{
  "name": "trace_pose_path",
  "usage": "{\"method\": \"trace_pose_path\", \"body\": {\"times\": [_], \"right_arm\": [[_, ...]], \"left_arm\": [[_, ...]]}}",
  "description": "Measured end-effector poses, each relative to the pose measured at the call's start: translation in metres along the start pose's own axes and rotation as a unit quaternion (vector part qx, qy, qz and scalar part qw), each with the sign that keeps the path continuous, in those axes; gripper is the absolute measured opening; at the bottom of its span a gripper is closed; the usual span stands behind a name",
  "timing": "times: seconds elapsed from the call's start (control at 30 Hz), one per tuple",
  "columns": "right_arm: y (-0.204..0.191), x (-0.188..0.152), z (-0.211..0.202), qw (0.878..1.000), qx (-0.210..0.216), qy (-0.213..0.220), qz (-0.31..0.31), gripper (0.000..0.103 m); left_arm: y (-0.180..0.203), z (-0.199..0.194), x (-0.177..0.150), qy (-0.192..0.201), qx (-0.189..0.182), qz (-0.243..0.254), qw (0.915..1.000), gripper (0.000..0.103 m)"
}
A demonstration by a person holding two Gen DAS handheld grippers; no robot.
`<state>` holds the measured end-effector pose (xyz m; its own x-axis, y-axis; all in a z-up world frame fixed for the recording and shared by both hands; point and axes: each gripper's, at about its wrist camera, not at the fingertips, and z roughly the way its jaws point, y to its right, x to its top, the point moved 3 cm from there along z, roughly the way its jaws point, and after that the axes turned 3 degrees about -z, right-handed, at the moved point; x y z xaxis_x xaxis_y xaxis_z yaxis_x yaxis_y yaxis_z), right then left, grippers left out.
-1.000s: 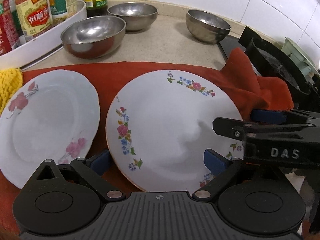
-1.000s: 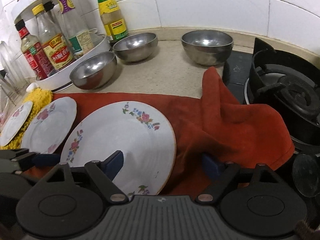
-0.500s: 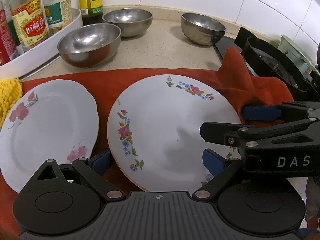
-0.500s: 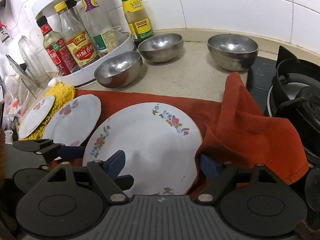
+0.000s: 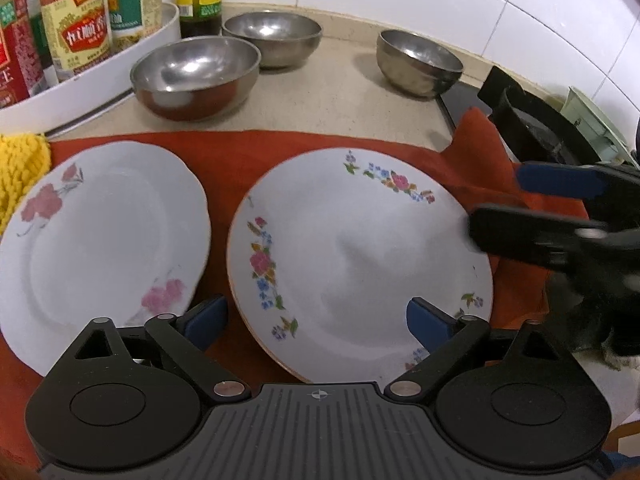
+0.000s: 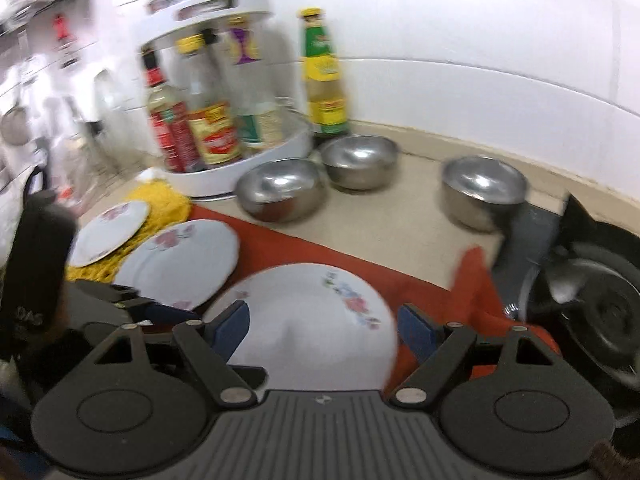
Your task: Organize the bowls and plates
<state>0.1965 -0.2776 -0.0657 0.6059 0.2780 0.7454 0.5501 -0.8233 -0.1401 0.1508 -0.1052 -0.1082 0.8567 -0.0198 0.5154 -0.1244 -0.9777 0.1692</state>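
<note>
My left tool (image 5: 316,322) is spread wide and grips nothing; its blue pads sit low over the near edge of the large flowered plate (image 5: 360,256), one pad at the plate's left rim, the other over its lower right part. I cannot tell whether they touch it. Just left of that tool lies the pink-flowered plate (image 5: 100,240), the two plates close together but apart, both on the red cloth (image 5: 240,152). Further left a yellow knitted cloth (image 5: 20,164) shows at the edge.

My right tool (image 6: 324,328) is also released, hanging above the same large plate (image 6: 312,320), which fills the space between its pads; that view is blurred. From the left camera it (image 5: 536,208) shows at the right, over the plate's right rim. Left of the right tool are the pink-flowered plate (image 6: 180,260) and a smaller plate (image 6: 112,232) resting on the yellow cloth (image 6: 160,204).

Ahead of both tools, on the beige surface (image 5: 340,96), stand three steel bowls: the near bowl (image 5: 196,76), the middle bowl (image 5: 272,40) just behind it, and the far bowl (image 5: 418,62) well apart to the right. A white bottle rack (image 5: 100,80) sits ahead on the left, the stove burner (image 6: 600,308) on the right.
</note>
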Motion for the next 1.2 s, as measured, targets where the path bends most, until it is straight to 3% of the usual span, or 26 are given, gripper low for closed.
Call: {"method": "trace_pose_path", "body": {"times": [0.17,0.33,0.5,0.67,0.83,0.93,1.07,1.2], "right_arm": [[0.014,-0.017,0.041,0.994,0.021,-0.082,0.065,0.078],[0.022,-0.018,0.035,0.994,0.001,-0.068,0.081,0.075],[0.024,-0.023,0.048,0.993,-0.025,-0.081,0.077,0.074],[0.015,-0.021,0.051,0.991,-0.027,-0.079,0.1,0.077],[0.015,-0.02,0.047,0.988,-0.012,-0.089,0.124,0.076],[0.014,-0.015,0.043,0.992,-0.033,-0.075,0.1,0.075],[0.007,0.0,0.037,0.996,-0.036,-0.05,0.071,0.075],[-0.007,0.009,0.042,0.997,-0.02,-0.042,0.053,0.075]], "left_arm": [[0.007,0.003,-0.006,-0.006,-0.002,0.018,0.9998,0.101],[0.007,0.007,-0.004,-0.005,-0.005,0.034,0.9994,0.103],[0.0,0.011,0.005,-0.003,-0.015,0.041,0.999,0.103],[-0.005,0.007,0.006,0.002,0.001,0.047,0.9989,0.101],[-0.011,-0.002,0.005,0.004,-0.017,0.05,0.9986,0.1],[-0.016,0.0,0.0,-0.005,-0.016,0.041,0.999,0.097],[-0.013,-0.016,0.0,0.024,-0.015,0.052,0.9983,0.098],[-0.017,-0.026,-0.001,0.042,0.026,0.055,0.9973,0.1]]}}
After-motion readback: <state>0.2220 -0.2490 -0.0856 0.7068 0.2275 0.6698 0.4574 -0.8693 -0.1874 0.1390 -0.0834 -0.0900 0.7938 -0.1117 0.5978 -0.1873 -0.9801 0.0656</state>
